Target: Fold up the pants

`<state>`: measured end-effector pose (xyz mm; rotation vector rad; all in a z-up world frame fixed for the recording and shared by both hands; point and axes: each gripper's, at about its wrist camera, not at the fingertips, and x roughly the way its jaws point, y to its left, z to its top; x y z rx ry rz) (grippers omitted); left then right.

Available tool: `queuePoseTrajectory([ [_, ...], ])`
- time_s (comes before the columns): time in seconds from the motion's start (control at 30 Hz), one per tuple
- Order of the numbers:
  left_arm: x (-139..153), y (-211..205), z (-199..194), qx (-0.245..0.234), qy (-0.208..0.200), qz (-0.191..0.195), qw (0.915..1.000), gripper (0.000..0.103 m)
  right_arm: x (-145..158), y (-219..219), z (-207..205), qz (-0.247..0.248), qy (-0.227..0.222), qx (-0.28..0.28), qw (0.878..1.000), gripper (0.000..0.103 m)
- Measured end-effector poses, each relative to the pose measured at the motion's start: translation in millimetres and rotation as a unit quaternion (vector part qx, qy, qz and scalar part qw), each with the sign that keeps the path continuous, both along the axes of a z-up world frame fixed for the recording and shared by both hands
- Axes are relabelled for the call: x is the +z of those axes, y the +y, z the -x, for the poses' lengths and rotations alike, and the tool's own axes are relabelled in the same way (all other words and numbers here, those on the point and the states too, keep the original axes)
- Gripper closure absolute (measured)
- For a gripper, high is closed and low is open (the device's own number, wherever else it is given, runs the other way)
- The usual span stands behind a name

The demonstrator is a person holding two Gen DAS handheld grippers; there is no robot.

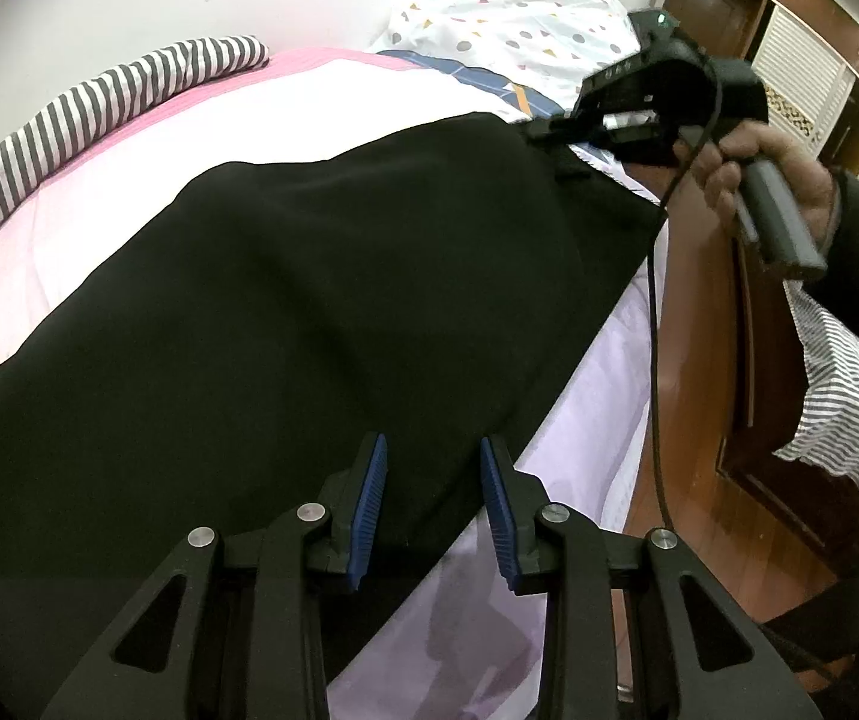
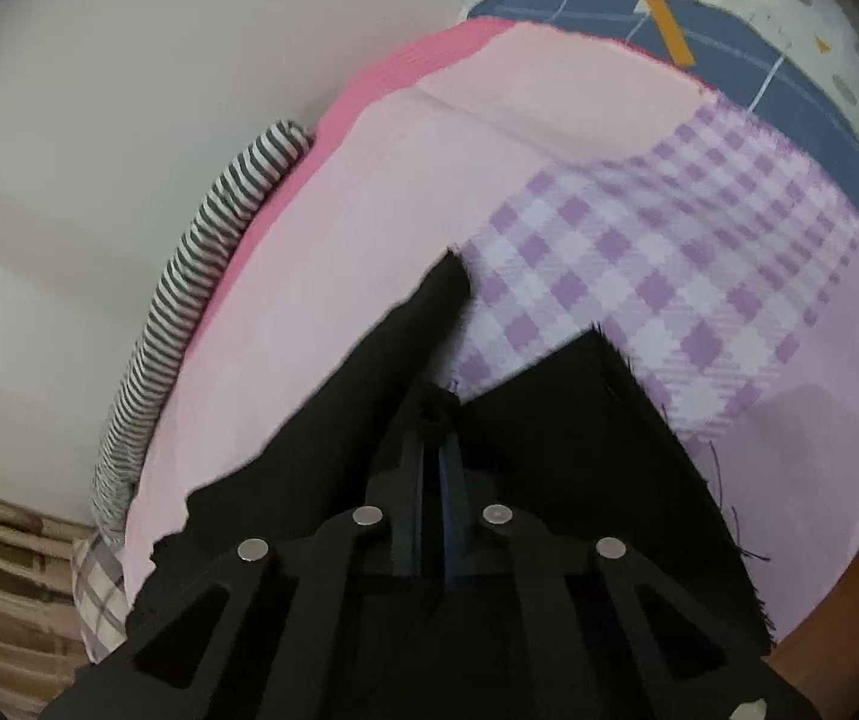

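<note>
Black pants point(image 1: 309, 300) lie spread across the bed. My left gripper point(image 1: 434, 480) hovers over their near edge, its blue pads point(image 1: 369, 504) apart and pressing on nothing. At the far corner of the pants, a person's hand point(image 1: 777, 174) holds my right gripper point(image 1: 540, 133), whose tips pinch the fabric. In the right wrist view that gripper point(image 2: 440, 420) has its pads together on a bunch of black cloth, and the pants point(image 2: 549, 420) rise on both sides of the fingers.
The bed has a pink sheet point(image 1: 129, 150) and a lilac checked part point(image 2: 669, 258). A striped cloth point(image 1: 99, 102) lies along the wall side, a dotted pillow point(image 1: 519, 18) at the head. A cable point(image 1: 654, 360) hangs by the wooden bed side point(image 1: 699, 360).
</note>
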<state>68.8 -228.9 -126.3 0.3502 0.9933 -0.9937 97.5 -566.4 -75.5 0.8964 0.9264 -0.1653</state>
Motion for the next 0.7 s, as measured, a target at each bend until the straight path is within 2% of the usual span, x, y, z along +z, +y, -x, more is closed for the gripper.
queuePoseTrajectory([
  [0.1,0.5,-0.5,0.0,-0.001,0.0,-0.002,1.0,0.071,28.1,2.4,4.8,0.013,-0.026,-0.003,1.0,0.099],
  [0.17,1.0,-0.1,-2.0,-0.002,0.005,0.001,1.0,0.077,46.6,6.0,9.2,0.025,-0.038,-0.004,0.999,0.099],
  [0.2,1.2,0.2,-3.0,-0.002,0.01,0.004,0.9999,0.085,55.4,6.5,12.1,0.029,-0.045,-0.003,0.999,0.099],
  [0.3,4.7,1.7,-4.9,-0.002,0.014,0.012,0.9998,0.097,77.2,9.3,22.1,0.042,-0.056,-0.004,0.998,0.099],
  [0.37,10.7,2.0,-3.8,-0.004,0.004,0.015,0.9999,0.097,84.3,7.8,31.4,0.051,-0.055,-0.007,0.997,0.099],
  [0.53,23.4,2.3,-0.4,-0.016,-0.014,0.02,0.9996,0.098,81.1,0.9,58.5,0.054,-0.041,-0.032,0.997,0.099],
  [0.7,15.9,-0.2,3.3,-0.027,-0.013,0.008,0.9995,0.098,52.1,-6.6,89.6,0.038,-0.01,-0.06,0.997,0.099],
])
